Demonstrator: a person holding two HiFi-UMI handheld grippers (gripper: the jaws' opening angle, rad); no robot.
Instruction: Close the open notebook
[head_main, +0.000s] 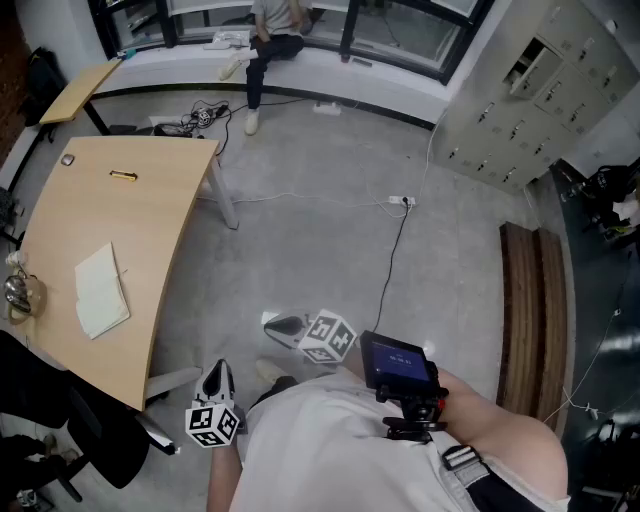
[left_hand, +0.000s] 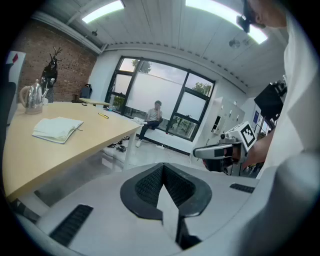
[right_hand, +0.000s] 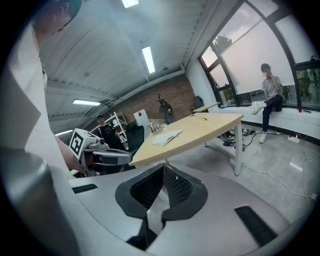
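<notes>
Notebook (head_main: 100, 290): on table (head_main: 150, 200), toward its near end, inboard of the curved edge, long axis roughly along that edge | left gripper (head_main: 218, 373): jaws together, empty, the nearer one | right gripper (head_main: 277, 325): jaws together, empty | both well clear of table.

- The seated person (head_main: 268, 40) by the window is cut off at the torso by the head view's top edge.
- The small yellow thing (head_main: 123, 176) on the table (head_main: 150, 230) is too small to name.
- From above, its marker cube (head_main: 212, 423) covers most of the left gripper (head_main: 218, 372); only the tip shows.
- A standing person (right_hand: 103, 128) beyond the table is dim and indistinct.
</notes>
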